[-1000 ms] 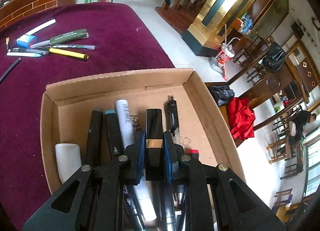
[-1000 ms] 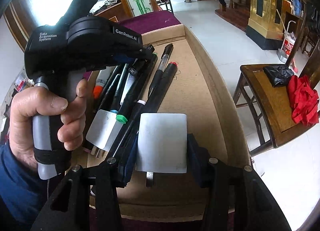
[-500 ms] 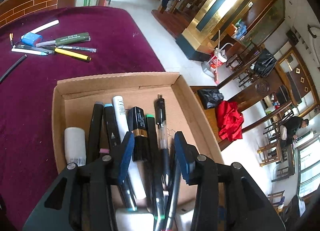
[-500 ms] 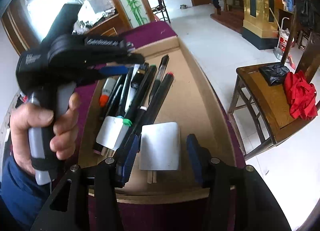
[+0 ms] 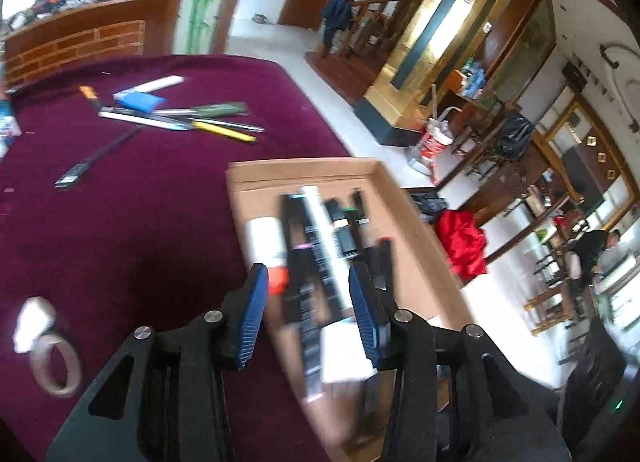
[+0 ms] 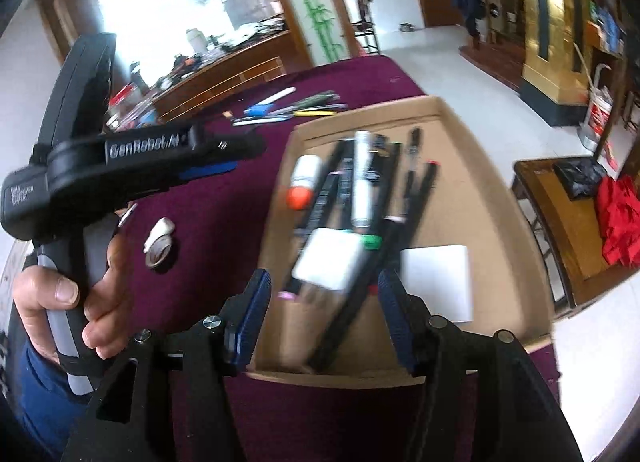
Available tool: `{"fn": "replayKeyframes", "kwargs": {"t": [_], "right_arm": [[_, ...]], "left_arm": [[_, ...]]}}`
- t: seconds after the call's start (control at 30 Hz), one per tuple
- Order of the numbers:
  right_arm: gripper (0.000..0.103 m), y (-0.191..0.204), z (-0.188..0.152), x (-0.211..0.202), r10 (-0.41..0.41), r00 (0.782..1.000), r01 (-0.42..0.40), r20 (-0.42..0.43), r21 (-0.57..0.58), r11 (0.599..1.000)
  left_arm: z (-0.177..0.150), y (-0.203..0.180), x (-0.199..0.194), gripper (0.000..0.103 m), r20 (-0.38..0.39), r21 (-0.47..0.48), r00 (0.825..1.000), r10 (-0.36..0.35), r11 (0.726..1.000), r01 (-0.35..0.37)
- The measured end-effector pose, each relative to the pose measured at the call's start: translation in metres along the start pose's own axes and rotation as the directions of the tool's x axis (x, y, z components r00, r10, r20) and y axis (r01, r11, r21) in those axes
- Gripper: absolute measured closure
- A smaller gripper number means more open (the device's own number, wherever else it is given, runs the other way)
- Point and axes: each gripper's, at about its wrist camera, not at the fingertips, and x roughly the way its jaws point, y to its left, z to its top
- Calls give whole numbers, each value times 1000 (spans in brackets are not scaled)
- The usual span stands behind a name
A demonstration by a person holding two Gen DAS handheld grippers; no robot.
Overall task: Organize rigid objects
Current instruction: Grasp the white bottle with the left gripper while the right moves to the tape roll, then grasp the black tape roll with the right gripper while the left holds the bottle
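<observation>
Maroon cloth covers the table (image 5: 132,222) in a hall of gilded pillars and dark wooden chairs, and on it sits the shallow brown cardboard box (image 6: 486,198) you are filling. Pens and markers lie side by side along the box's length (a packing that keeps long rigid things from rolling), with a white orange-capped tube (image 6: 302,178) at their outer edge and two flat white rectangular blocks (image 6: 436,282) at the near end.

Your left gripper (image 5: 307,304) holds nothing: its blue pads (image 5: 253,316) stand partly apart, and the blurred row of pens (image 5: 320,246) lies below and beyond them, untouched. Your right gripper (image 6: 323,312) is empty too, its jaws opening, with one white block (image 6: 334,262) and the pen ends showing between the pads but lower down in the box.

Beyond the left gripper, well apart on the cloth, waits a loose cluster of pens, a yellow-handled tool and a blue-and-white block (image 5: 140,99). Nearer, on its left side, lies a roll of brown tape (image 5: 56,362). By my judgement those come next.
</observation>
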Motion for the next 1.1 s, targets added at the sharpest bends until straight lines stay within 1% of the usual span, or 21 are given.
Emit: {"fn": "replayKeyframes", "kwargs": {"t": [0.03,0.1,0.17,0.27,0.3,0.37,0.43,0.5,0.57,0.67,0.7,0.77,0.83,0.97,1.03,1.07,1.1], "right_arm": [[52,6,0,2,4,1000,-4,-2,-11,1000],[52,22,-1,7,14,1000,-14,-12,-41,999],[52,38,-2,13,24,999,-26,-27,-69,997],[52,54,-5,20,30,999,-34,-42,-99,995],[52,59,-6,23,30,998,-35,-48,-105,994],[52,68,-9,29,35,997,-42,-64,-112,993],[52,74,-11,33,41,996,-50,-76,-119,992],[52,79,-14,38,40,995,-51,-90,-130,990],[52,83,-16,41,41,994,-55,-103,-134,990],[52,87,-17,45,49,991,-66,-122,-134,989],[52,89,-16,46,55,990,-72,-128,-135,988],[52,94,-14,49,62,989,-81,-135,-139,987],[52,101,-11,52,65,988,-85,-139,-148,985],[52,125,-7,62,79,983,-111,-164,-190,976],[49,140,-3,72,76,982,-114,-175,-218,969],[45,146,-1,78,72,981,-113,-177,-230,967],[43,152,0,83,71,981,-114,-180,-239,964]], "left_arm": [[-5,11,-9,64,14,5,1000,20,1000,-20],[-11,33,-20,59,20,12,997,74,997,-74],[-17,63,-30,58,23,-2,987,161,987,-161],[-23,103,-41,59,22,-26,972,235,972,-234],[-24,122,-44,59,30,-54,963,269,962,-267],[-24,147,-43,59,10,-101,953,302,949,-299],[-27,171,-37,59,-14,-154,958,286,946,-284],[-29,185,-29,59,-31,-181,961,276,944,-277],[-32,191,-20,66,-59,-194,966,251,947,-258],[-40,195,-12,71,-78,-208,977,197,955,-209],[-41,196,-11,71,-77,-214,978,194,955,-207],[-42,193,-12,73,-77,-207,974,211,953,-223],[-43,192,-14,75,-84,-196,967,241,947,-253],[-54,193,-24,76,-103,-192,954,280,936,-296],[-63,194,-31,76,-100,-181,946,309,929,-323],[-66,196,-34,76,-97,-181,945,313,928,-326],[-68,200,-35,76,-99,-182,943,319,925,-332]]}}
